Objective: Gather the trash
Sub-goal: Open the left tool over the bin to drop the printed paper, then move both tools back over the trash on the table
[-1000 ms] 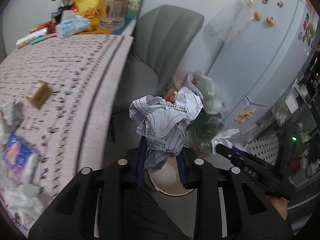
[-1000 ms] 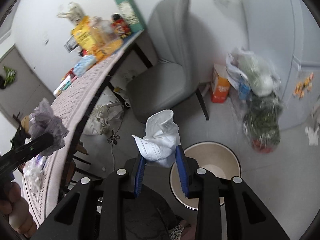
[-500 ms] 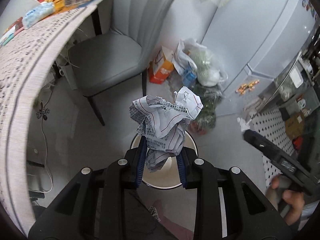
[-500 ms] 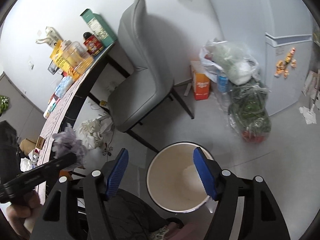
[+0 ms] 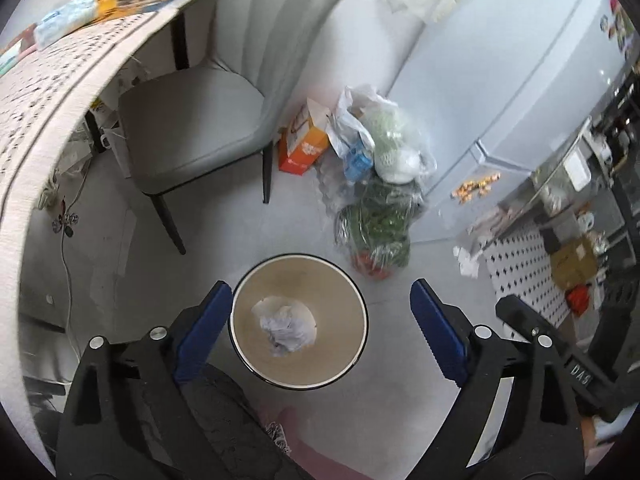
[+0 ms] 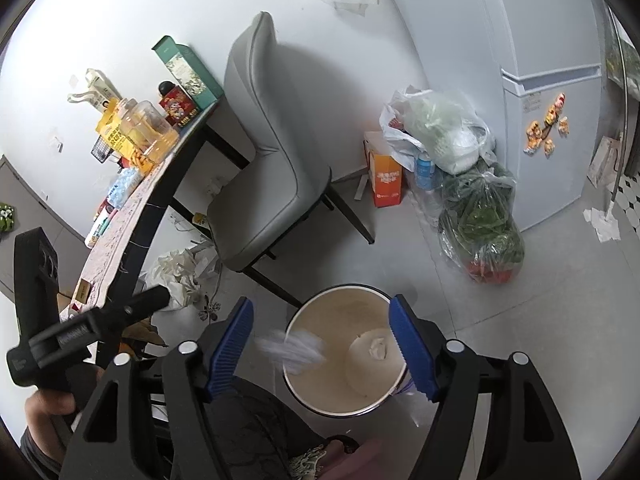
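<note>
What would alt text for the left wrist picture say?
Open tongs hang above a round bin on the floor, with crumpled paper inside it. Behind stand a grey chair, bags and a fridge; a table edges the left.

The grey floor (image 5: 224,236) carries a round waste bin (image 5: 298,322), a grey chair (image 5: 192,132), an orange carton (image 5: 302,150) and clear bags of greens (image 5: 376,224). The patterned table (image 5: 60,76) holds a tissue pack (image 5: 66,24) and a glass jar (image 6: 150,124).
</note>
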Motion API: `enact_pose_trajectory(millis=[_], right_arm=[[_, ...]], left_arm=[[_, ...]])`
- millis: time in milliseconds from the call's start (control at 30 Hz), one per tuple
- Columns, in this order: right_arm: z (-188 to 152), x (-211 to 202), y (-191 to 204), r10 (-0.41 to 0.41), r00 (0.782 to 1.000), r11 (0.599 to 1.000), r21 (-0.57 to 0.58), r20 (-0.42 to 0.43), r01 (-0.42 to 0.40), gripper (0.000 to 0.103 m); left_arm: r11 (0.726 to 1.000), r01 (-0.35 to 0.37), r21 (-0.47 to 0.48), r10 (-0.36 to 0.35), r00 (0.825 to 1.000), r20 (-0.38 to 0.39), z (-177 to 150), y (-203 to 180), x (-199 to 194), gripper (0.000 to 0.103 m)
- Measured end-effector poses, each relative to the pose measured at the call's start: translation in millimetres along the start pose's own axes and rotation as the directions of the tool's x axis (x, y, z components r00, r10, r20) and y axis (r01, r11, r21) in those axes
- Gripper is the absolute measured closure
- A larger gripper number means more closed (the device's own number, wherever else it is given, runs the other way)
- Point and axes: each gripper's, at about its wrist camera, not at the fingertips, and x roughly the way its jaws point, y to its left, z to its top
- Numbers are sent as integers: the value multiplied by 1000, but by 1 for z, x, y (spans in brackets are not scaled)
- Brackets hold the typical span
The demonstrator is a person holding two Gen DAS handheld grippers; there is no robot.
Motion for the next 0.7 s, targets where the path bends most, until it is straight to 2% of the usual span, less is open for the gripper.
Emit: enact_pose_trajectory(millis=[133,200,333,367,467,533,700], right_arm=[[3,1,24,20,1000,999,-35,-9,-21,30],[4,0,37,22,1000,998,-56,-8,-22,24],[6,-8,72,10,999,994,-112,34,-7,11],[6,-11,80,3,999,992,-124,49,3,7],[3,-12,108,-5,998,986,-165,55,14,8],[1,-13,122,-18,998,984,-179,58,28,8],[-2,-17,160,-78,993,976,-198,86,94,8]], left_arm=[[1000,6,-15,-5,998,58,5,10,-25,12],[1000,6,-19,-4,995,103,6,15,-40,7],[999,-11,-33,17,981,195,7,30,-77,6],[999,-30,-39,38,974,222,7,35,-87,6],[995,-77,-59,91,953,290,6,46,-112,6],[991,-101,-85,124,932,342,3,59,-134,6],[980,-146,-134,189,895,404,-4,80,-169,6]])
